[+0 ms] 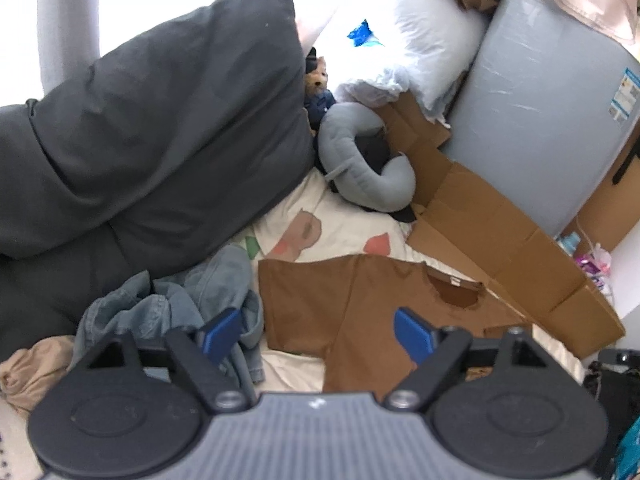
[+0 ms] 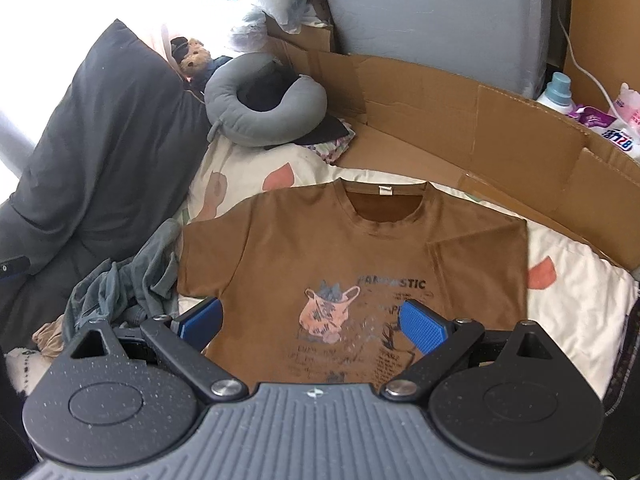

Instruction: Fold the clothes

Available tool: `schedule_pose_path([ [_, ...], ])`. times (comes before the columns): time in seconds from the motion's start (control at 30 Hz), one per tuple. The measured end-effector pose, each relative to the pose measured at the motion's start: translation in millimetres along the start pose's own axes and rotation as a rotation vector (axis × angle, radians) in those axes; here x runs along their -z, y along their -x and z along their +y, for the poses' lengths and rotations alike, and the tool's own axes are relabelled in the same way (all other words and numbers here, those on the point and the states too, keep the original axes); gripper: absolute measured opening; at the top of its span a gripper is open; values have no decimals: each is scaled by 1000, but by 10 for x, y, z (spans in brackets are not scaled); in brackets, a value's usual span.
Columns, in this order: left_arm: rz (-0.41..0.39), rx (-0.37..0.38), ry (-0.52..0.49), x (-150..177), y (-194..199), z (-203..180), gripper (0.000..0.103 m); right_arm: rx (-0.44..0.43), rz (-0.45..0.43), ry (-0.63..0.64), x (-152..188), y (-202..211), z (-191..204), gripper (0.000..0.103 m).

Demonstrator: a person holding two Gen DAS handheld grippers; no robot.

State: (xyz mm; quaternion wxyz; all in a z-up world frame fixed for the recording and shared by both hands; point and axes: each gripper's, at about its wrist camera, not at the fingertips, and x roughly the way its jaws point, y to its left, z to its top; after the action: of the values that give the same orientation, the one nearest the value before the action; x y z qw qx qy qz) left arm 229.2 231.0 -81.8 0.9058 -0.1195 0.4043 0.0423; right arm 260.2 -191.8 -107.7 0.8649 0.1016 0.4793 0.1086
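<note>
Left wrist view: the left gripper [image 1: 318, 334] is seen with its blue pads [image 1: 412, 334] spread wide and nothing clasped between them, poised above a bed. A brown T-shirt [image 1: 360, 304] is laid flat on the floral sheet [image 1: 340, 228], its neckline [image 1: 456, 292] turned toward a flattened cardboard sheet [image 1: 500, 232] along the far right. Just beside the shirt's left sleeve, a crumpled blue-grey garment [image 1: 176, 304] is heaped, with a tan cloth [image 1: 28, 372] bunched at the lower left. A dark grey pillow [image 1: 160, 128] is propped at left, a grey neck pillow [image 1: 360, 160] is set beyond the shirt, and a small teddy bear [image 1: 318, 80] is tucked between them. A white pillow [image 1: 400, 40] and a pale grey upright mattress [image 1: 540, 100] are stood at the back.

Right wrist view: the right gripper [image 2: 312, 320] is shown with its pads [image 2: 424, 326] likewise parted and empty, held over the lower half of the brown T-shirt [image 2: 320, 240]. The shirt is spread face up, a pink bag print [image 2: 328, 312] and dark lettering displayed on its chest, the collar label [image 2: 384, 190] at the far edge. The right sleeve is folded inward over the body. The blue-grey garment [image 2: 132, 284] is piled against the left sleeve. Detergent bottles [image 2: 556, 92] are glimpsed behind the cardboard sheet [image 2: 460, 132] at upper right.
</note>
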Motion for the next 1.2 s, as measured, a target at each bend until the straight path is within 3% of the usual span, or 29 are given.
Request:
schedule_pose_path([
  [0.5, -22, 3, 53, 484, -1128, 54, 70, -29, -8, 36, 178, -1085, -56, 95],
  [1.2, -25, -46, 182, 920, -2327, 413, 63, -36, 18, 67, 539, -1923, -71, 92],
])
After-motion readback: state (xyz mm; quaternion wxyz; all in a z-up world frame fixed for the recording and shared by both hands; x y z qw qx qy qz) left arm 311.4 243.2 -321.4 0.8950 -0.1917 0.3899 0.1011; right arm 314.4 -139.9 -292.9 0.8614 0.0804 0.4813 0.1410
